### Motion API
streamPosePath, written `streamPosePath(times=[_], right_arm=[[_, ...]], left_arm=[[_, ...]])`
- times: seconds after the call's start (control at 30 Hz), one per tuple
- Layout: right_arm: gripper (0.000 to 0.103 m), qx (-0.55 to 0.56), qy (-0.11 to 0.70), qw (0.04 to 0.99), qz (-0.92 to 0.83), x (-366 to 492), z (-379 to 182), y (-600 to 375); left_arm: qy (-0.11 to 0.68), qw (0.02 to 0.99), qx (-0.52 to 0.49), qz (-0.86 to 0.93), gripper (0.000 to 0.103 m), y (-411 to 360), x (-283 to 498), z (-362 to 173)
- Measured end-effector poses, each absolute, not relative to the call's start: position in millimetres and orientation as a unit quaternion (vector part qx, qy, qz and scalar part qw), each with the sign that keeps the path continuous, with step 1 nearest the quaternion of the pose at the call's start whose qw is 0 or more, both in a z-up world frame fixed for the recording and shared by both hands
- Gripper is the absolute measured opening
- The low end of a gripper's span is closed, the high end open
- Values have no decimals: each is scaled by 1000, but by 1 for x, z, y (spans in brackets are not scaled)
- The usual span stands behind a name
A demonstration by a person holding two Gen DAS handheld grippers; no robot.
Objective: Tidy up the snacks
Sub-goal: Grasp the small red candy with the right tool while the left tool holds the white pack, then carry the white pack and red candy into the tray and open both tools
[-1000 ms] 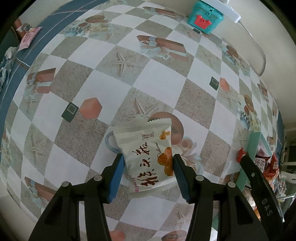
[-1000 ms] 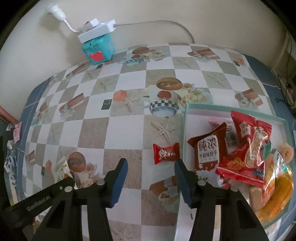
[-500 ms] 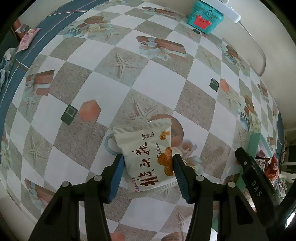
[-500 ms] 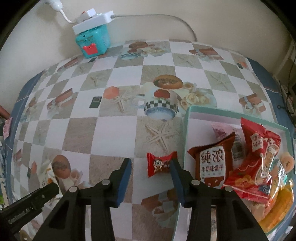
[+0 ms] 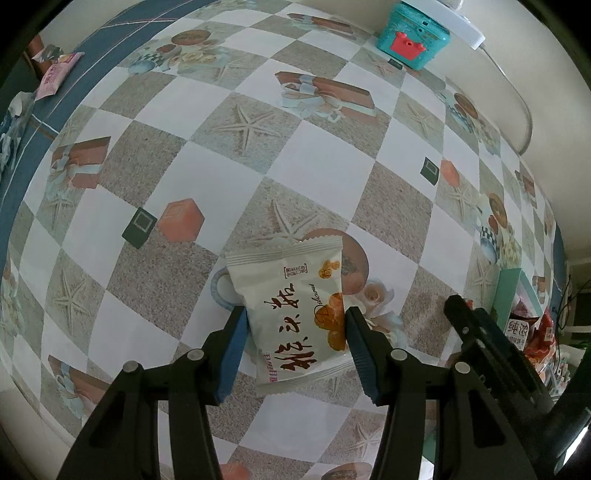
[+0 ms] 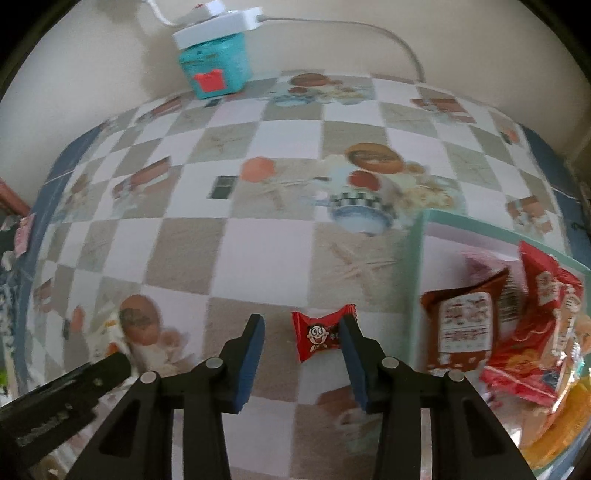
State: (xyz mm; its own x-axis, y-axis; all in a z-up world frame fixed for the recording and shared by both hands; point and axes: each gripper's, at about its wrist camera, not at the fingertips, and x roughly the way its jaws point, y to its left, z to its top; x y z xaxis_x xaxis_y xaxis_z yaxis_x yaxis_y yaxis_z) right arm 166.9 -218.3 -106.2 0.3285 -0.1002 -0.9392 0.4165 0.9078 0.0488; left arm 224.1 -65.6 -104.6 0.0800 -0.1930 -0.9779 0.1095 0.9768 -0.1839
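A white snack packet (image 5: 295,306) with brown lettering and orange fruit lies on the checked tablecloth. My left gripper (image 5: 295,319) is open, its blue pads on either side of the packet's lower half. In the right wrist view a small red candy (image 6: 319,334) with a cartoon face lies on the cloth. My right gripper (image 6: 301,325) is open around it, the right pad close to the candy's right end. A teal tray (image 6: 419,258) at the right holds a brown packet (image 6: 465,321), red packets (image 6: 543,317) and other snacks.
A teal box (image 6: 214,70) with a white power strip (image 6: 218,26) on top stands at the back wall; it also shows in the left wrist view (image 5: 412,37). A pink wrapper (image 5: 55,74) lies at the table's far left edge. The right gripper's body (image 5: 495,350) shows beside the left one.
My right gripper has moved forward and left so that the red candy now sits between its pads. The left gripper stays around the white packet.
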Motion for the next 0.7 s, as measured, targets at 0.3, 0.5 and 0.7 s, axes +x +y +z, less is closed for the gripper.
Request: streamPosePath(times=[0.3, 0.5, 0.7], right_arm=[[42, 136, 558, 799, -176, 166, -109, -220], [33, 140, 562, 795, -183, 165, -114, -225], [28, 137, 560, 796, -182, 165, -113, -223]], left_arm=[[671, 734, -36, -98, 55, -62, 225, -104], [671, 735, -35, -95, 55, -64, 225, -104], [669, 737, -31, -93, 55, -65, 224, -104]])
